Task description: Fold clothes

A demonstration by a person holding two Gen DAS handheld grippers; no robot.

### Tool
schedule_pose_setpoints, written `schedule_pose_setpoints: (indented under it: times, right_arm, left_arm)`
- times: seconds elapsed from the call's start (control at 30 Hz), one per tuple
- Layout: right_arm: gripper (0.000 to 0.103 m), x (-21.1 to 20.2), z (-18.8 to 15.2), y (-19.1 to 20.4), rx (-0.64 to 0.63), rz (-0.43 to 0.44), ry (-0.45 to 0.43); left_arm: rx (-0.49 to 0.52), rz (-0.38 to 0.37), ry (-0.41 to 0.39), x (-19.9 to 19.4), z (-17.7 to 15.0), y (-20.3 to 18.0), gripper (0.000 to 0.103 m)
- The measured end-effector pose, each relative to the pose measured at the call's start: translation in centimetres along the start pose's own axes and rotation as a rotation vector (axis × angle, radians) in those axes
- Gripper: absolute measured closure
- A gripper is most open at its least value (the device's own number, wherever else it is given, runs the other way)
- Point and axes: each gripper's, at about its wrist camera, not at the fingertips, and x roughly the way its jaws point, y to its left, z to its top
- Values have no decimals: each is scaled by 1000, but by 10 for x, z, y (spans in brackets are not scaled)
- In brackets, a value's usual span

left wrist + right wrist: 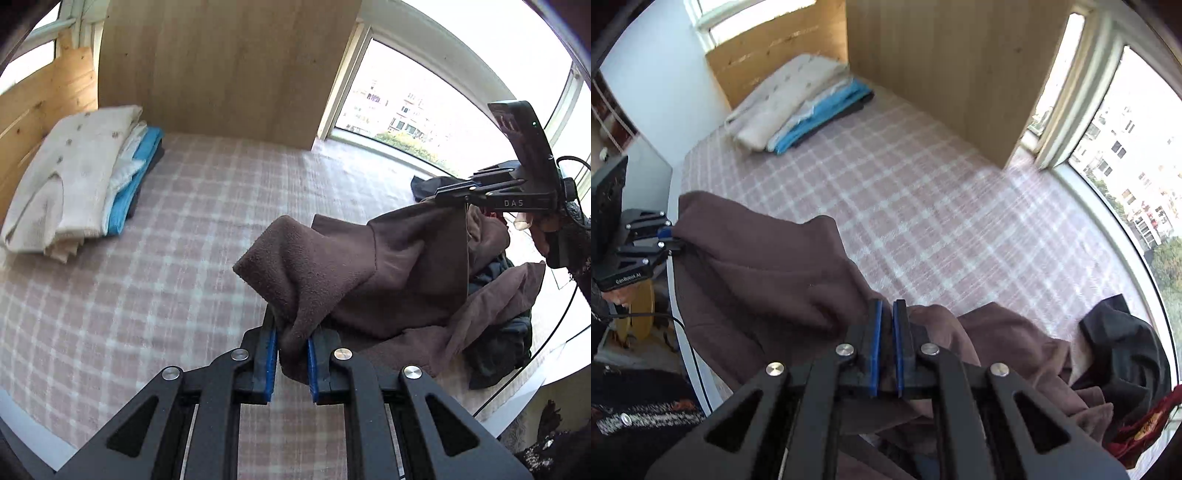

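Item: brown fleece, held between us above the checked bed, beside the unfolded heap.

Handling, we judge: keep the held edge taut and level before laying flat.

Left gripper: fingers closed on a fleece corner.

Right gripper: fingers nearly shut, pinching fleece.

Folded stack: far corner.

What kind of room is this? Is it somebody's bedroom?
Probably a bedroom. The clothes lie on what looks like a bed with a pink checked sheet, a wooden headboard stands at the far end behind a stack of folded clothes, and a big window looks out on buildings.
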Motion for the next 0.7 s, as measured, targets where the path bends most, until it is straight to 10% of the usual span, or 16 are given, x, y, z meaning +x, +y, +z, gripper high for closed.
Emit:
schedule_pose_setpoints:
  times: [0.37, 0.5, 0.7]
  right_arm:
    - [97, -299, 40, 39, 177, -402, -584]
    - [97, -388, 39, 81, 191, -522, -745]
    - [97, -411, 41, 137, 178, -629, -813]
  left_arm:
    - [515, 9, -483, -209, 206, -78, 91]
    - [619, 26, -613, -282, 225, -89, 90]
    - [716, 64, -676, -336, 225, -79, 87]
